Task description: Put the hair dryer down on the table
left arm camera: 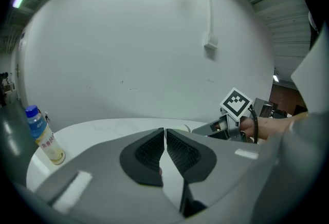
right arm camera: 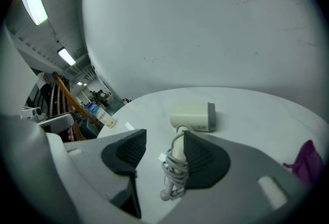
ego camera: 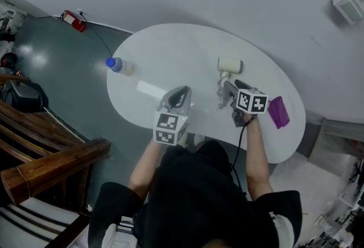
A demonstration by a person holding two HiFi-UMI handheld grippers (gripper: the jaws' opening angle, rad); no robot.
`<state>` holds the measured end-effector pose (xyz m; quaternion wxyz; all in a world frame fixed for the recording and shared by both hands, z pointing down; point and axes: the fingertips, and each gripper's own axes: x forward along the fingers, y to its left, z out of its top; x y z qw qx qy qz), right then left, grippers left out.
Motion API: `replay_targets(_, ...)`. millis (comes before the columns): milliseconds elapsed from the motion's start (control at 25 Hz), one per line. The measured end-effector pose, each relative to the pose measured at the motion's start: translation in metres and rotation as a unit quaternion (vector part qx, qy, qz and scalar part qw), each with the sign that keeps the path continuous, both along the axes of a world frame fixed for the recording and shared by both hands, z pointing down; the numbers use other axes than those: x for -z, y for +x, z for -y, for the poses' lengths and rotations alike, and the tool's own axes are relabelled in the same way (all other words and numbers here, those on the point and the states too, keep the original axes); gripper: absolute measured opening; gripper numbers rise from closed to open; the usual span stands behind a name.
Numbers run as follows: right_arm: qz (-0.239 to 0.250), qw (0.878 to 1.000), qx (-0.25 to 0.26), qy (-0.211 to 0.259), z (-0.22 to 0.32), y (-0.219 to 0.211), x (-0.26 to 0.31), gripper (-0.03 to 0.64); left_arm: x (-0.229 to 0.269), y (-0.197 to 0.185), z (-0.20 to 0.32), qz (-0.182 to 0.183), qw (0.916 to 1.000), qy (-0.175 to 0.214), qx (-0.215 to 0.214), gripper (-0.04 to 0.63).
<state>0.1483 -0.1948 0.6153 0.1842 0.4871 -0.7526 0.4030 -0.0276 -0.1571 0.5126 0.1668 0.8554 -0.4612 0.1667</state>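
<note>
A cream hair dryer point(ego camera: 230, 65) point(right arm camera: 193, 115) lies on the white oval table point(ego camera: 170, 48), its handle pointing toward me with a grey cord wound round it. My right gripper point(ego camera: 226, 90) point(right arm camera: 160, 152) is open around that handle. The handle lies against the right pad point(right arm camera: 201, 159), and the left pad point(right arm camera: 126, 152) stands well apart from it. My left gripper point(ego camera: 181, 93) point(left arm camera: 165, 148) hovers over the table's near middle, shut with nothing between its pads.
A plastic bottle point(ego camera: 119, 65) point(left arm camera: 43, 135) with a blue cap stands at the table's left edge. A purple object point(ego camera: 278, 111) point(right arm camera: 307, 159) lies at the right side. A white strip point(ego camera: 152, 90) lies ahead of the left gripper. Wooden furniture point(ego camera: 45, 167) stands at left.
</note>
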Motion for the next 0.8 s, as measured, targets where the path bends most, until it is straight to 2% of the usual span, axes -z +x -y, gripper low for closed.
replay_targets(160, -0.017, 0.999, -0.002, 0.038, -0.008, -0.003, 0.02, 0.217, 0.005, -0.002, -0.009, -0.003, 1.0, 0.006, -0.004, 0.021)
replay_targets(400, -0.077, 0.99, -0.024, 0.117, -0.024, -0.006, 0.06, 0.116, 0.017, -0.012, -0.02, -0.009, 0.9997, 0.021, -0.007, 0.02)
replay_targets(800, -0.087, 0.975, -0.061, 0.197, -0.054, -0.014, 0.112, 0.07, 0.038, -0.022, -0.032, -0.017, 0.9987, 0.044, -0.019, 0.02)
